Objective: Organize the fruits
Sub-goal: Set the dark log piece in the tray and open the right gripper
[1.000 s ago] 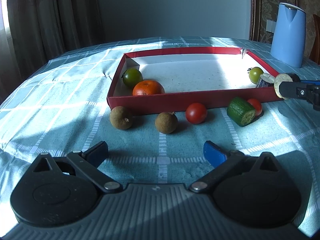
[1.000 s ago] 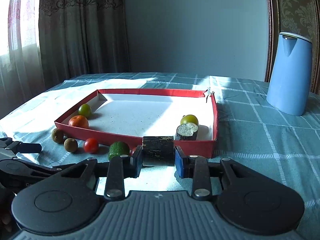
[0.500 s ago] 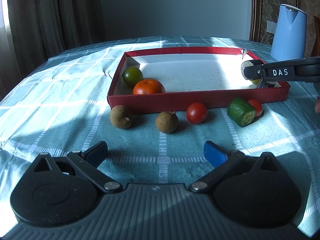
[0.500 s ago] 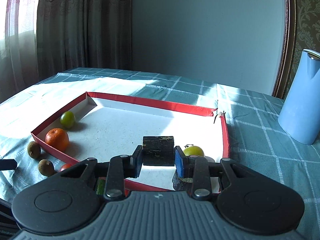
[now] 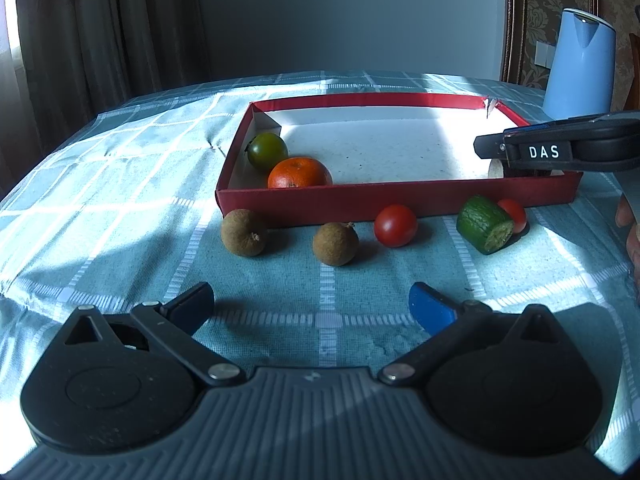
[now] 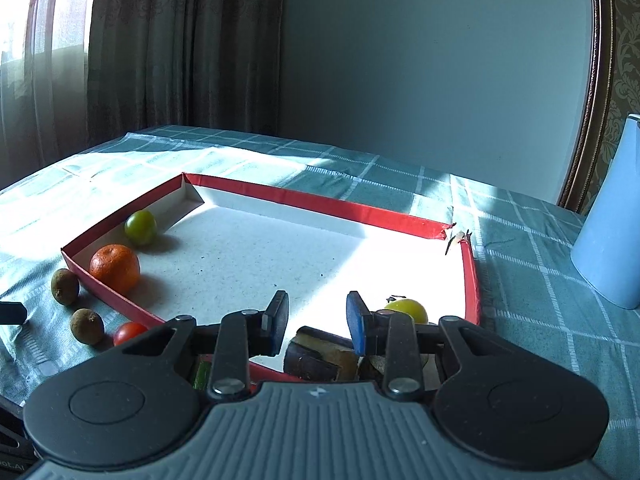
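Note:
A red tray (image 5: 360,200) (image 6: 320,204) holds a green tomato (image 5: 267,150) (image 6: 140,227), an orange (image 5: 299,173) (image 6: 115,268), a yellow-green tomato (image 6: 408,309) and dark cut pieces (image 6: 320,354). In front of it lie two brown fruits (image 5: 244,232) (image 5: 335,238), a red tomato (image 5: 395,225), a green cucumber piece (image 5: 485,229) and a second red tomato (image 5: 514,214). My right gripper (image 6: 316,322) is open just above the dark pieces at the tray's near right corner; it also shows in the left wrist view (image 5: 484,147). My left gripper (image 5: 312,306) is open and empty above the cloth.
A blue kettle (image 5: 580,64) (image 6: 612,216) stands right of the tray. A teal checked cloth (image 5: 120,184) covers the table. Curtains hang behind on the left.
My right gripper carried a dark piece over the tray's front wall, then opened; the piece now lies in the tray. The left gripper has not moved.

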The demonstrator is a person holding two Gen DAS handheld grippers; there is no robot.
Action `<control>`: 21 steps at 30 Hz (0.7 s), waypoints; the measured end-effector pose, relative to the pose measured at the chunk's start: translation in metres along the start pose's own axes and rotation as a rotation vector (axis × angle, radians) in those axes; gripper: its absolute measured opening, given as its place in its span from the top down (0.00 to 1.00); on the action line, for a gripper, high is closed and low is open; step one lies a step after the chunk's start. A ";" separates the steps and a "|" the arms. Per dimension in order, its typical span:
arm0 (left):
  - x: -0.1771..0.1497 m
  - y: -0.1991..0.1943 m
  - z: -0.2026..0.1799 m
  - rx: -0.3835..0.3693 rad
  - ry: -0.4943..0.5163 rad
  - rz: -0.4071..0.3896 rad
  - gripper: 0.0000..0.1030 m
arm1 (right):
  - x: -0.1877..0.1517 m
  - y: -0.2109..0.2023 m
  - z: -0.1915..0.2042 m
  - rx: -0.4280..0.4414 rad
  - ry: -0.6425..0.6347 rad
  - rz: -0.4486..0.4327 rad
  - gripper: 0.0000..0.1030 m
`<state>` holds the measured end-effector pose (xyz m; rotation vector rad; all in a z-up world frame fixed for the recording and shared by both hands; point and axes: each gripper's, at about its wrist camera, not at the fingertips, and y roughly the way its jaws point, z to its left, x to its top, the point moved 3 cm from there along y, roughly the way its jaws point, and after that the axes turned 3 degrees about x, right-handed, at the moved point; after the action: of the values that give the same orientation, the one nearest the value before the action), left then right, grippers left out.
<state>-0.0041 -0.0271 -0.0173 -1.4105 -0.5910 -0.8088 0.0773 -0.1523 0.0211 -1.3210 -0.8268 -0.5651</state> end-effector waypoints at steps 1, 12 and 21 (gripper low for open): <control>0.000 0.000 0.000 0.000 0.000 0.000 0.00 | 0.000 0.002 -0.002 0.007 0.014 0.007 0.70; 0.000 0.000 0.000 -0.002 -0.003 0.000 0.00 | -0.005 -0.025 -0.028 0.019 0.130 -0.050 0.70; 0.000 0.000 0.000 0.002 -0.002 0.000 0.00 | -0.035 -0.063 -0.046 0.073 0.258 -0.077 0.66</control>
<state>-0.0045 -0.0271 -0.0173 -1.4098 -0.5931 -0.8075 0.0166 -0.2123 0.0298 -1.1254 -0.6806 -0.7428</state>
